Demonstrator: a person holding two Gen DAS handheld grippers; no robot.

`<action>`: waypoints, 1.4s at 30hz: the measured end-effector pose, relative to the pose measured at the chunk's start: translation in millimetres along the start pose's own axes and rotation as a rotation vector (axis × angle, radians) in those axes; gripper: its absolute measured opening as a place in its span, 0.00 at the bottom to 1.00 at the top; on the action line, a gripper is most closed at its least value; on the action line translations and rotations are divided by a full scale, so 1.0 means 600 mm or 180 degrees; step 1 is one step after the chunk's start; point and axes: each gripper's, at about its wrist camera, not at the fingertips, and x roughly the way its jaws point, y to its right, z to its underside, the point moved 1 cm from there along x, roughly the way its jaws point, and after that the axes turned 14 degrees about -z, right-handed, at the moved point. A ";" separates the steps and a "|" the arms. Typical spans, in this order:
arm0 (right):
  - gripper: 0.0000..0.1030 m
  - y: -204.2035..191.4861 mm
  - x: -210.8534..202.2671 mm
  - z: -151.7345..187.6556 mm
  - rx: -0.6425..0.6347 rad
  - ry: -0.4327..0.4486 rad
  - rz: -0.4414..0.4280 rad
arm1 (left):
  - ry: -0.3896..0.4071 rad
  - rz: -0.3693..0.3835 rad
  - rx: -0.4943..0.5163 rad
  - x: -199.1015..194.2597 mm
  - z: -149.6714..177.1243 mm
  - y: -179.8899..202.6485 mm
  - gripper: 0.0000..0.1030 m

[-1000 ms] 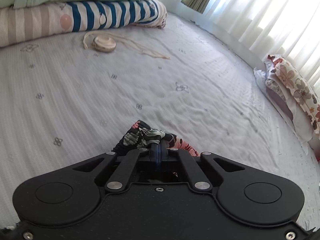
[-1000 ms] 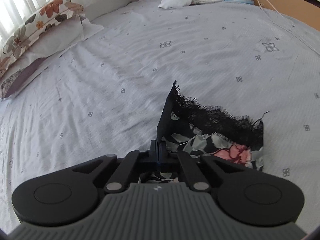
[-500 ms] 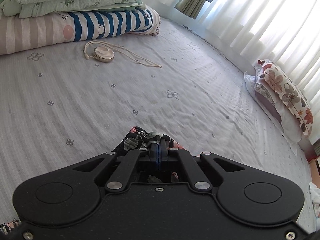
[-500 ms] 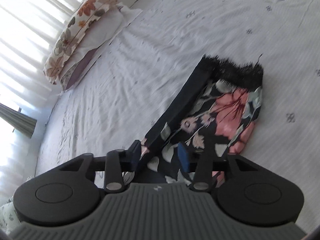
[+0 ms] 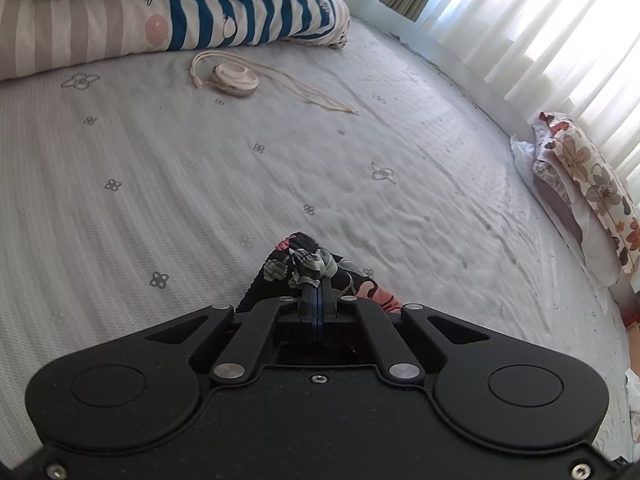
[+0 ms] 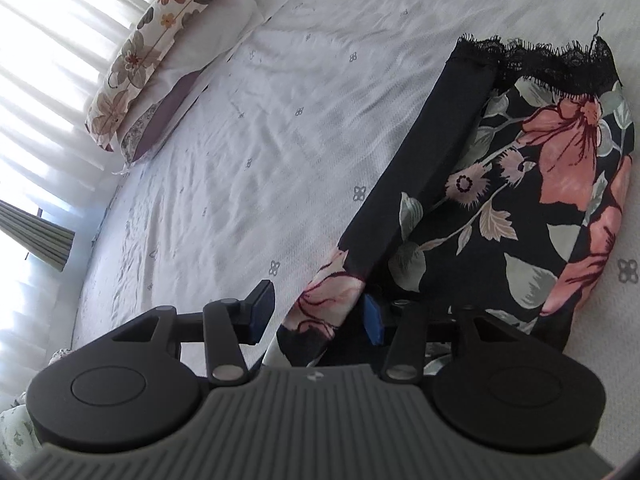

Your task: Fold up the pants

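The pants (image 6: 500,208) are black with pink and grey flowers and a black lace hem. In the right wrist view they lie folded on the white bedsheet, lace edge at the far end. My right gripper (image 6: 316,314) is open, its fingers on either side of the near edge of the cloth. In the left wrist view my left gripper (image 5: 317,294) is shut on a bunched edge of the pants (image 5: 304,264), just above the sheet.
Folded striped and green bedding (image 5: 180,20) lies at the bed's far end, with a round cream object on a cord (image 5: 234,78) in front of it. A floral pillow (image 5: 592,188) lies by the curtained window, also in the right wrist view (image 6: 152,52).
My right gripper has opened and let go of the pants, which now lie flat and folded. The left gripper stays shut on the cloth and has shifted slightly.
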 end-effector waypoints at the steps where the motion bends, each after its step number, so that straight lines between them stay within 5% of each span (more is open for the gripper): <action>1: 0.61 -0.002 0.001 0.000 -0.0004 0.0069 0.0032 | -0.0010 -0.0012 -0.0001 0.006 0.001 -0.001 0.01; 4: 0.56 -0.001 0.007 -0.005 0.0034 0.0227 0.0151 | -0.0039 -0.0042 0.0005 0.021 0.007 -0.002 0.01; 6: 0.44 0.002 0.015 -0.009 0.0070 0.0285 0.0281 | -0.0048 -0.0054 0.0011 0.026 0.010 -0.001 0.01; 7: 0.07 0.002 0.017 -0.011 0.0073 0.0308 0.0401 | -0.0046 -0.0060 0.0018 0.026 0.011 0.000 0.01; 8: 0.04 0.002 0.018 -0.010 0.0061 0.0330 0.0541 | -0.0045 -0.0059 0.0024 0.025 0.011 0.001 0.01; 12: 0.03 -0.018 -0.014 -0.001 -0.0164 0.0494 0.0670 | 0.0022 -0.0027 0.0061 0.005 0.008 0.004 0.01; 19: 0.03 -0.023 -0.171 0.005 -0.0192 0.0777 0.0370 | 0.0174 0.0179 0.0103 -0.083 0.004 -0.012 0.01; 28: 0.03 0.062 -0.409 0.080 0.0001 0.0909 0.0293 | 0.0259 0.0228 0.0248 -0.196 0.061 -0.092 0.01; 36: 0.03 0.134 -0.517 0.135 0.0285 0.1003 0.0363 | 0.0126 0.0173 0.0187 -0.221 0.105 -0.169 0.01; 39: 0.14 0.143 -0.525 0.129 0.0270 0.0937 0.0208 | 0.0139 0.0140 0.0218 -0.228 0.112 -0.179 0.01; 41: 0.35 0.152 -0.517 0.120 0.0265 0.0938 0.0156 | 0.0112 0.0130 0.0187 -0.225 0.115 -0.182 0.01; 42: 0.37 0.155 -0.508 0.114 0.0264 0.0965 0.0169 | 0.0097 0.0116 0.0172 -0.222 0.116 -0.183 0.01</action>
